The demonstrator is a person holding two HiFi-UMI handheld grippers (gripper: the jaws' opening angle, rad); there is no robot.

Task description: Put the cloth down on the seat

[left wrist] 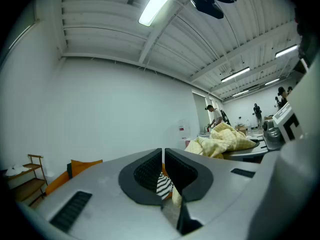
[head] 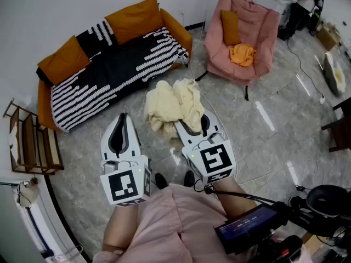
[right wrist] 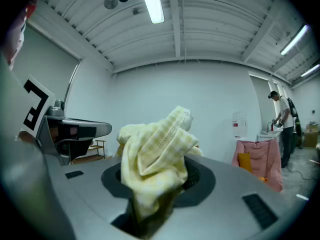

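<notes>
The right hand-held gripper (head: 192, 126) is shut tight on the yellow cloth (head: 173, 106). The cloth is up in the air over the floor (head: 263, 125), not on any seat yet. In the right gripper view the cloth (right wrist: 155, 154) sits in a big puffy bunch on top of the jaws, and only a small part looks pinched. That is the first worry: if the pinch is small, the cloth could slip out and drop on the floor on the way. The left hand-held gripper (head: 122, 130) has its jaws almost together with nothing in them, so it is not helping to hold the bunch. The sofa (head: 109, 70) and the pink chair (head: 241, 37) are both well apart from the cloth. If the jaws open too soon, the cloth will miss the seat. I cannot tell which seat is meant, and the pink chair already has an orange cloth (head: 242, 53) on it, so the yellow one could land on the wrong seat or on top of that. The bunch also lies over the jaws, so I think it might cling there when they open and not fall off cleanly.
</notes>
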